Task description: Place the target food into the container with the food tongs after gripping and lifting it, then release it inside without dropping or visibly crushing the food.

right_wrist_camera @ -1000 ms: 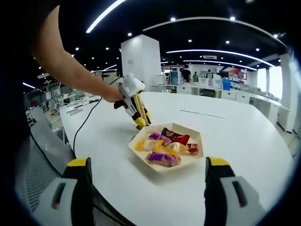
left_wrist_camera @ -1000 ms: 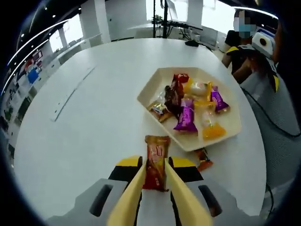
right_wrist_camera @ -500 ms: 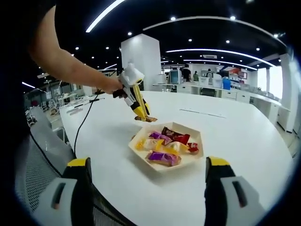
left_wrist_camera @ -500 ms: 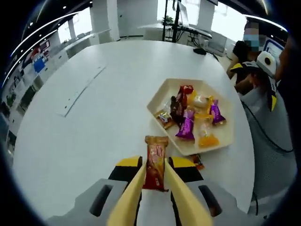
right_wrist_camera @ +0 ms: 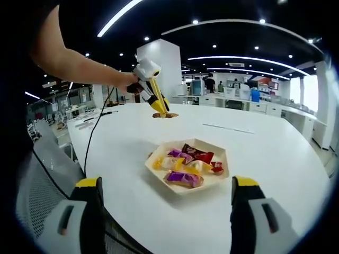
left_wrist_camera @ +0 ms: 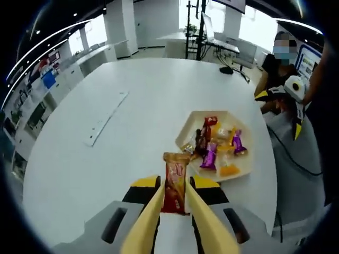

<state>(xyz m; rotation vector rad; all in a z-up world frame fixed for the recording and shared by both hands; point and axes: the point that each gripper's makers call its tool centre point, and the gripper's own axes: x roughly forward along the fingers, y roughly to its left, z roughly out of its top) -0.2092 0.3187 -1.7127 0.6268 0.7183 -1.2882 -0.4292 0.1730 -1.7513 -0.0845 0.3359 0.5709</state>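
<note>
Tongs in my left hand (left_wrist_camera: 173, 198) grip a red-orange snack packet (left_wrist_camera: 175, 181) above the table (left_wrist_camera: 106, 159), near the tray of snacks (right_wrist_camera: 186, 165), while my right tongs (right_wrist_camera: 164, 211) stand open.

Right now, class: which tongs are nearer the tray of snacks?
Right. The right tongs sit low beside the tray; the left tongs are raised beyond it, gripping a brown snack.

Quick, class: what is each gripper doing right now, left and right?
Left gripper: closed on a red-and-orange wrapped snack bar, held above the white table.
Right gripper: open, holding nothing, facing the beige hexagonal tray of wrapped sweets.
</note>
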